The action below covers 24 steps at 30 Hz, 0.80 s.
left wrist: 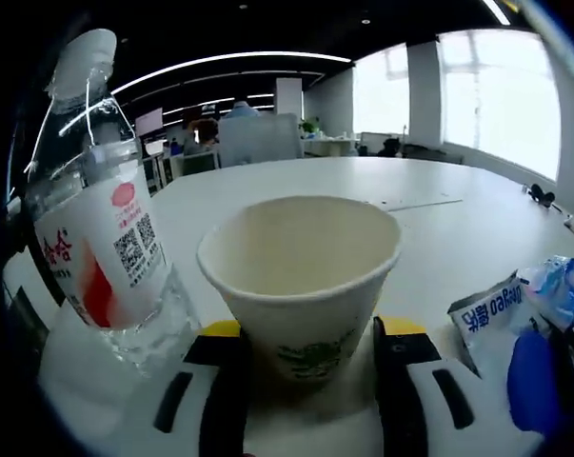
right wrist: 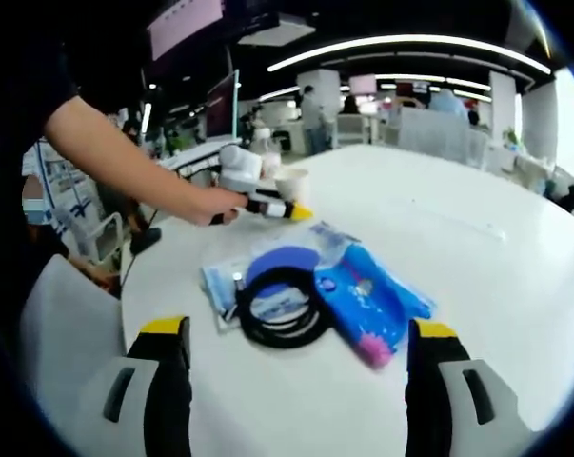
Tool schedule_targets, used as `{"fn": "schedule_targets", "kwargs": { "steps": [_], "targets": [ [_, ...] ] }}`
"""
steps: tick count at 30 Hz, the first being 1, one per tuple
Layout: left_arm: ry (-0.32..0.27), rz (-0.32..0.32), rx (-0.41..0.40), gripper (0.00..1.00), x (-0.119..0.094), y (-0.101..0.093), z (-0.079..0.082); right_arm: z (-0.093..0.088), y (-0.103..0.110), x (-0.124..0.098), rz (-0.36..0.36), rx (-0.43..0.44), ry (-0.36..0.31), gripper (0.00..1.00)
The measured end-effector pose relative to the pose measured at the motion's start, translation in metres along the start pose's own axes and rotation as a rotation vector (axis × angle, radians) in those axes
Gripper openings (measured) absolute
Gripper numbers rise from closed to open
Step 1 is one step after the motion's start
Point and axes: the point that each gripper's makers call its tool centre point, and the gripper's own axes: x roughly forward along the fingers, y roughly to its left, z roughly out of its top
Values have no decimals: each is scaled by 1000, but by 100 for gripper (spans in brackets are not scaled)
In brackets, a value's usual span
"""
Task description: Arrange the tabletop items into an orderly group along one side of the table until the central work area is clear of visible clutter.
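two fingers around paper cup (left wrist: pixel 301 276), water bottle (left wrist: pixel 101 228) beside

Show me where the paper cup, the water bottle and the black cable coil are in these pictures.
paper cup (left wrist: pixel 301 286): left gripper view, on its front wall.
water bottle (left wrist: pixel 110 248): left gripper view, on its label.
black cable coil (right wrist: pixel 251 324): right gripper view, on the loop's left strand.

A white table (right wrist: pixel 477 257) bears a bottle (left wrist: pixel 101 228), cup (left wrist: pixel 301 276), packets (right wrist: pixel 363 295) and cable (right wrist: pixel 282 309).
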Motion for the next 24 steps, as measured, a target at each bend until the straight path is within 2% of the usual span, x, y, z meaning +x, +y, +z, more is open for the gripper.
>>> {"fn": "schedule_targets", "kwargs": {
  "steps": [3, 12, 22, 24],
  "targets": [
    [3, 1, -5, 52, -7, -5, -2, 2, 2, 1, 5, 0, -7, 92],
    [2, 15, -21, 52, -23, -5, 1, 5, 8, 2, 20, -3, -16, 92],
    [5, 8, 5, 52, -46, -8, 6, 11, 15, 1, 41, -19, -33, 92],
    [7, 7, 13, 52, -46, -6, 2, 13, 17, 0, 48, -26, -34, 92]
  ]
}}
